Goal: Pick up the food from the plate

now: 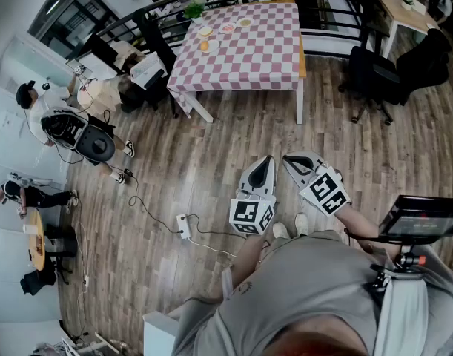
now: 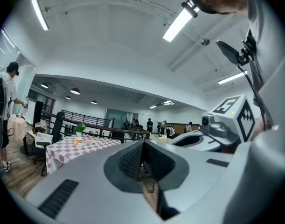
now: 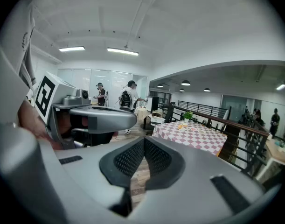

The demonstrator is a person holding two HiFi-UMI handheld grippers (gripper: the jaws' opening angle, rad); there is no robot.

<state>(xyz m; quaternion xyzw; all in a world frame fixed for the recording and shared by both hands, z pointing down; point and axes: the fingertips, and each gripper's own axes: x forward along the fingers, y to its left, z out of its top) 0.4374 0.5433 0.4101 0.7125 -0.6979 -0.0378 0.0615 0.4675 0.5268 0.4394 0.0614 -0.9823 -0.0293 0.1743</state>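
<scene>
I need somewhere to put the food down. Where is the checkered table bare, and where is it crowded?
The checkered table is bare over its near half and its right side, towards the black office chair. It is crowded only at the far left corner, where the plates cluster beside the potted plant.

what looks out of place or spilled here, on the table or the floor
Nothing looks spilled or damaged. The plates sit grouped at the far left corner of the checkered table. The only stray thing is a power strip lying loose on the wooden floor.
</scene>
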